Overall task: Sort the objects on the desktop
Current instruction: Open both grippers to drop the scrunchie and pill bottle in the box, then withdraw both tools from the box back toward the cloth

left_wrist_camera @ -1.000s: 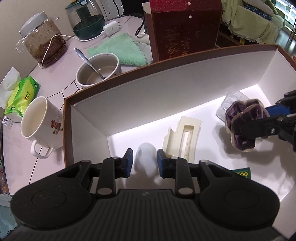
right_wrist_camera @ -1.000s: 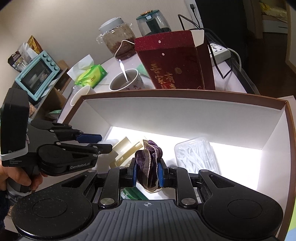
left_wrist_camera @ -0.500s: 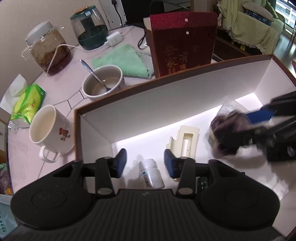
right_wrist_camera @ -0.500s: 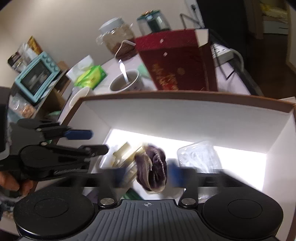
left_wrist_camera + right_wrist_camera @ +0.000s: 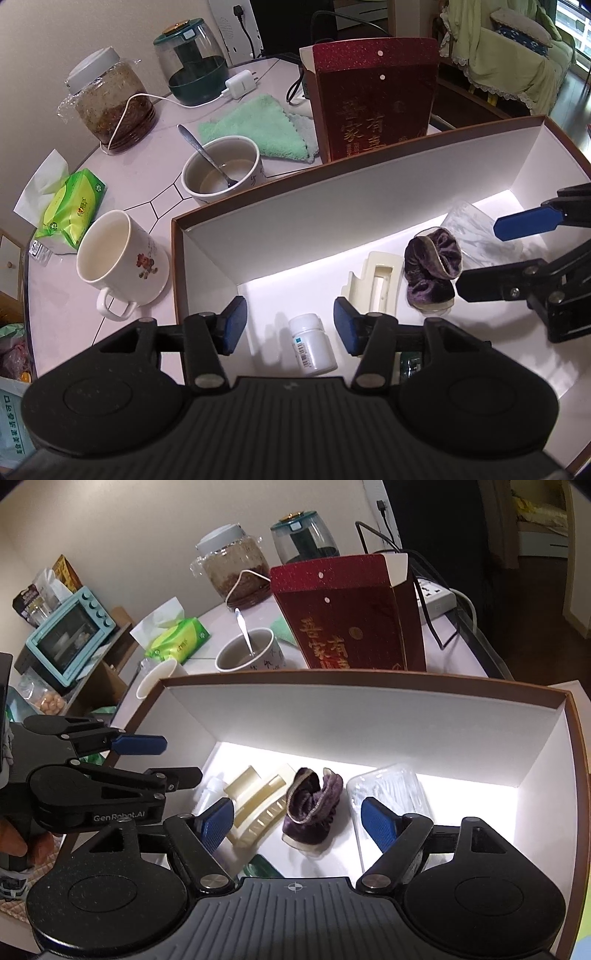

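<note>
Inside the white box (image 5: 332, 221), at twelve o'clock from my right claw (image 5: 299, 821), the purple scrunchie (image 5: 314, 805) lies slumped on the floor, touching nothing of mine. To its nine o'clock sits the cream hair clip (image 5: 255, 805), to its three o'clock the clear pack of swabs (image 5: 388, 797), so the small things lie in a row along the bottom. My right claw is spread wide above it, both blue pads clear. My left claw (image 5: 288, 325) is spread too, and the white pill bottle (image 5: 312, 347) lies on its side between its pads, free. A second ago each claw pinched its thing: the right held the scrunchie, the left the bottle. Both are now let go, I judge because each has reached the box where sorted things collect.
</note>
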The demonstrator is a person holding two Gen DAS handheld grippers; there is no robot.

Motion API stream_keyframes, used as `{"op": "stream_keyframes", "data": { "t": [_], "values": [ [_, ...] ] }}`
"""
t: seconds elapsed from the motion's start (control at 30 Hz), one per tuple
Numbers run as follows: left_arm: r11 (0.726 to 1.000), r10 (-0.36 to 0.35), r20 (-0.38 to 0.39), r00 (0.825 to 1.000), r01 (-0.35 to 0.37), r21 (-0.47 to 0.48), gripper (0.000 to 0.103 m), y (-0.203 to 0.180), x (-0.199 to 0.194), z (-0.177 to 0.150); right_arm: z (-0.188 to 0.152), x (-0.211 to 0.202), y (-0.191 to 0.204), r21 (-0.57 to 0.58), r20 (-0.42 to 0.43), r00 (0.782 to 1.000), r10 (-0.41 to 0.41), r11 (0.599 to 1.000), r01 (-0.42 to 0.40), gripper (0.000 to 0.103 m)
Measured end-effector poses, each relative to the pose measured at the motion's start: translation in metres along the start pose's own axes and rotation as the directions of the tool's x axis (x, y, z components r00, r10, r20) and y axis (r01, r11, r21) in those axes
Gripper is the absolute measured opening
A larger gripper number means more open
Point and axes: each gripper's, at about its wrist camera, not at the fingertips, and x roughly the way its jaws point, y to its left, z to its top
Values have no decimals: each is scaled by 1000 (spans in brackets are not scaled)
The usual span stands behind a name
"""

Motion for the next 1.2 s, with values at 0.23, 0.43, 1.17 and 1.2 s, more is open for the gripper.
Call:
{"op": "stream_keyframes", "data": {
  "t": [0.23, 0.43, 1.17, 1.2],
  "values": [
    [1000, 19, 1, 1000, -19, -6, 64, -3, -6, -4, -4, -5, 0, 6, -24, 999, -23, 1000, 23, 79],
    [1000, 29, 11, 1000, -29, -3, 71, -8, -18, -7, -10, -13, 2, 2, -39, 998, -40, 999, 40, 79],
    [999, 34, 79, 996, -36, 19, 81, -35, -77, -20, -31, -58, 12, -2, -12, 993, -118, 993, 118, 79],
    [999, 33, 84, 996, -35, 19, 81, -36, -81, -22, -32, -61, 13, -4, -7, 993, -121, 993, 121, 79]
  ]
}}
